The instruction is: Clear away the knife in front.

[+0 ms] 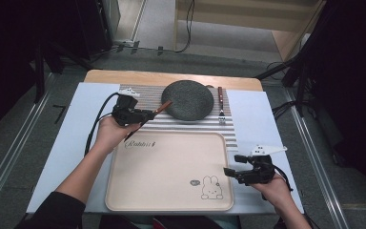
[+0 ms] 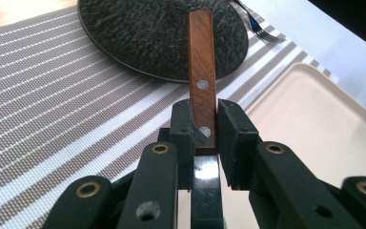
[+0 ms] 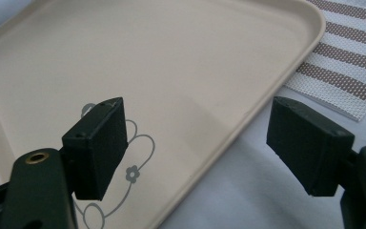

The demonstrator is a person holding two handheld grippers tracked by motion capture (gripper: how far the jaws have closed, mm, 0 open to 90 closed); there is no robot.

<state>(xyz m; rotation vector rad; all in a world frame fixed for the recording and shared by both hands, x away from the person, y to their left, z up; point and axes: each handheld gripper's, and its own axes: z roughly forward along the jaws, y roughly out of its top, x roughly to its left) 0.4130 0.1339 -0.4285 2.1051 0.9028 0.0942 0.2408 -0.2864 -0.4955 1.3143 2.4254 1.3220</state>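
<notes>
A knife with a brown wooden handle [image 2: 201, 57] is clamped between the jaws of my left gripper [image 2: 205, 119], handle pointing out toward the dark grey plate [image 2: 162, 33]. In the high view the left gripper [image 1: 148, 115] hovers over the striped placemat [image 1: 143, 95], just left of the plate [image 1: 187, 99]. The knife [image 1: 164, 108] reaches toward the plate's rim and its blade slants down to the beige tray [image 1: 171, 171]. My right gripper [image 1: 232, 165] stands open with nothing between its jaws at the tray's right edge. The right gripper [image 3: 198, 138] looks across the tray [image 3: 171, 62].
A fork [image 1: 221, 107] lies on the placemat right of the plate, tines toward the tray. The fork [image 2: 259, 26] also shows beyond the plate. A white sheet [image 1: 71, 143] covers the table under the tray and the placemat [image 3: 348, 62]. Dark stands and cables surround the table.
</notes>
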